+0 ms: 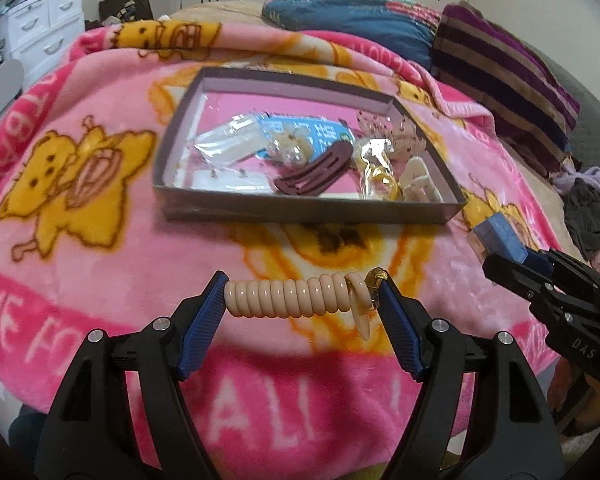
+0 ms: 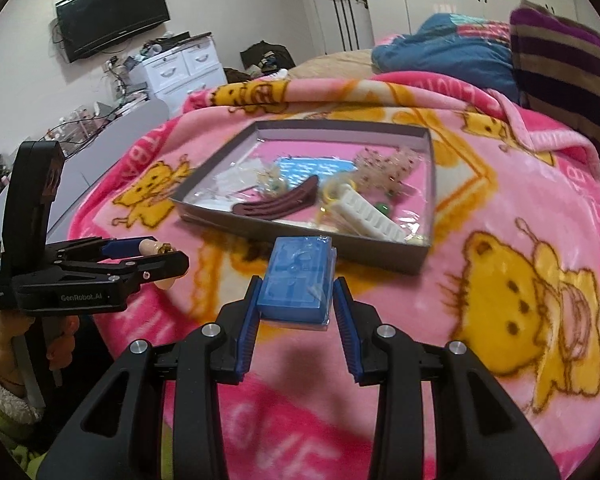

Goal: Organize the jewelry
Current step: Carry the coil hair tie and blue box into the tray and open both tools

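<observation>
Above the near edge of a pink cartoon-bear blanket spread over a bed, two handheld grippers hover side by side, each carrying something. The left gripper pinches a beige coiled hair tie lengthwise between its blue pads, with a small gold charm at the coil's right end. The right gripper clamps a small blue box wrapped in clear film, its pads pressed against the box's two long sides. Farther back, near the middle of the blanket, sits a shallow grey cardboard tray with a pink floor. Inside it lie a dark maroon hair clip, a white comb-like clip toward the tray's right front corner, a blue printed packet, some pearly beads, a yellow item in clear wrap and a pale pink frilly piece at the right rear. Both held items are clear of the tray, in front of its near wall.
</observation>
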The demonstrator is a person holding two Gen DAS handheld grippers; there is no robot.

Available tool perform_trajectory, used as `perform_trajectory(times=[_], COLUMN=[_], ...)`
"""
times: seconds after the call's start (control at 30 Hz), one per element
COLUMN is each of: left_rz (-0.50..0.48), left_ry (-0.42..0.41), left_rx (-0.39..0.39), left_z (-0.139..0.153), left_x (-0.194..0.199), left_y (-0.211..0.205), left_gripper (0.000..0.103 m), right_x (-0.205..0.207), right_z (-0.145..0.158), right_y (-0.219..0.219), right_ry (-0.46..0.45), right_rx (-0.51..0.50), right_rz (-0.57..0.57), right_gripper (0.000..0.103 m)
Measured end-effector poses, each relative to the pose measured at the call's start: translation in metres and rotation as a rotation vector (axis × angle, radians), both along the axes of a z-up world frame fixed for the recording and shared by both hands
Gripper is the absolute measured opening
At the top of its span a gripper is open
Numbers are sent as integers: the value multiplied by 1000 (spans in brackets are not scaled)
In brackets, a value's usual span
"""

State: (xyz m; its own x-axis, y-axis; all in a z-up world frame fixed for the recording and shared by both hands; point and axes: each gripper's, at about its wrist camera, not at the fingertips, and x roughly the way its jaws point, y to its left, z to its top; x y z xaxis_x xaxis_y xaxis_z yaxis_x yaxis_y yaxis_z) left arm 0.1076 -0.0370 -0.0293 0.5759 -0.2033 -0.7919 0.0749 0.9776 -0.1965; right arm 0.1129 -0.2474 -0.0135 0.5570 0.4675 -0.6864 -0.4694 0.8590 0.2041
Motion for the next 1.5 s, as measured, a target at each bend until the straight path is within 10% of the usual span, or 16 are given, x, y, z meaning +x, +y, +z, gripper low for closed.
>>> perform_trajectory(times=[0.83, 1.5], left_rz=[58, 45], left_ry=[-92, -98], left_rx=[16, 34], left_z=[42, 42], left_x=[16, 92], left_y=[29, 18], left_gripper=[66, 66], right_x=[23, 92], right_z=[51, 54], right_y=[36, -5], right_ry=[-112, -155], right_rx=[67, 58], right_rz=[67, -101], right_gripper=[35, 35])
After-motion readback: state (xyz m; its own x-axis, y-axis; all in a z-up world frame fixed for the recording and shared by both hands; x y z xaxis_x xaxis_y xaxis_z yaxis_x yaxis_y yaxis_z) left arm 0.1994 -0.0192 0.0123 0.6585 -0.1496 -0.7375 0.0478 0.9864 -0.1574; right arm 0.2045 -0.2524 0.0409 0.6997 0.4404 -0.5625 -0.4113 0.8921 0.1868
